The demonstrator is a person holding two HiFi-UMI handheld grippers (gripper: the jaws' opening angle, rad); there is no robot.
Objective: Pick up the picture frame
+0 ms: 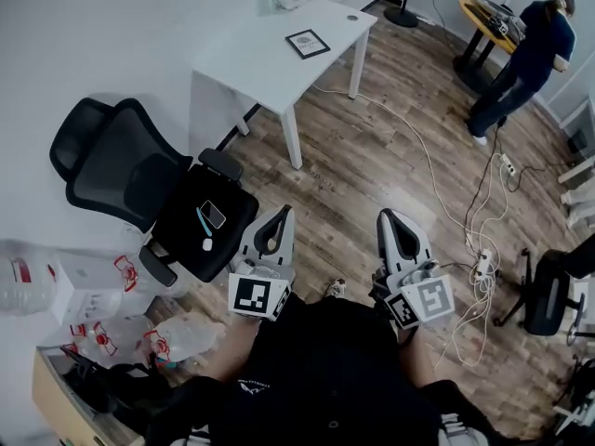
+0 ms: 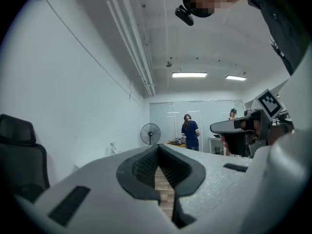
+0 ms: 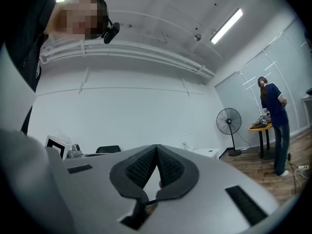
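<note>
A small black picture frame (image 1: 307,43) lies flat on the white table (image 1: 251,59) at the far end of the room. Both grippers are held close to my body, far short of the table. My left gripper (image 1: 284,214) points toward it, jaws shut with nothing between them; in the left gripper view its tips (image 2: 159,147) meet. My right gripper (image 1: 385,216) is also shut and empty, its tips (image 3: 157,147) closed in the right gripper view.
A black office chair (image 1: 153,193) with a phone on its seat stands at the left. White cables (image 1: 437,184) and a power strip run across the wood floor. A person (image 1: 525,54) stands by a round table at the far right. A fan (image 2: 150,133) stands by the wall.
</note>
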